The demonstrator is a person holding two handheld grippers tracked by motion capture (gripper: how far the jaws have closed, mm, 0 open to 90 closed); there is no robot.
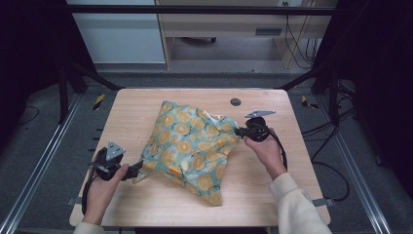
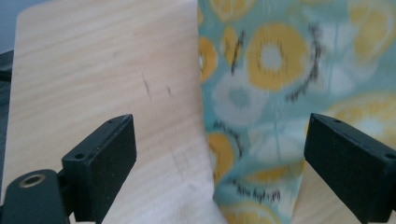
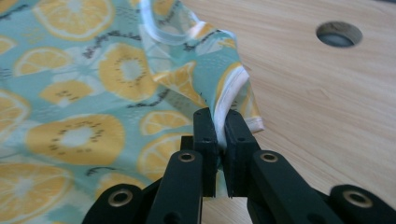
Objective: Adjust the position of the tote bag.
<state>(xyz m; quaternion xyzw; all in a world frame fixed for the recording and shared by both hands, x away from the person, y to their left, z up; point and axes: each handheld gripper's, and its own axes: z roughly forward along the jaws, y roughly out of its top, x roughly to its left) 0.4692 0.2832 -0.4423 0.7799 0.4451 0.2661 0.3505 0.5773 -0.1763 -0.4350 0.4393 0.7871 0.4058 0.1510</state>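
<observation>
The cloth, a teal fabric printed with yellow citrus slices, lies crumpled across the middle of the table. On the table's clock face as the high view shows it, the fabric runs from about eleven o'clock down to about five, bunched and folded rather than flat. One corner, edged in white, points toward three o'clock, and another reaches toward eight o'clock.

My right tongs are clamped on that white-edged corner. In the right gripper view the two black jaws stand almost together with the hem pinched between them, the fold rising straight up out of the grip. My right hand holds the tool at about three o'clock of the cloth, the cable trailing back past my wrist.

My left tongs sit at the cloth's eight o'clock corner. In the left gripper view the jaws stand wide apart, with a fold of the printed fabric between them, nearer the right-hand jaw; the pads do not press on it, and bare wood shows beside the left-hand jaw. My left hand wraps the handle near the table's front left edge, the grey three-cornered plate on top of the tool.

Beyond the cloth, at about one o'clock on the tabletop, is a small round hole, near the far edge. A dark metal frame surrounds the table.
</observation>
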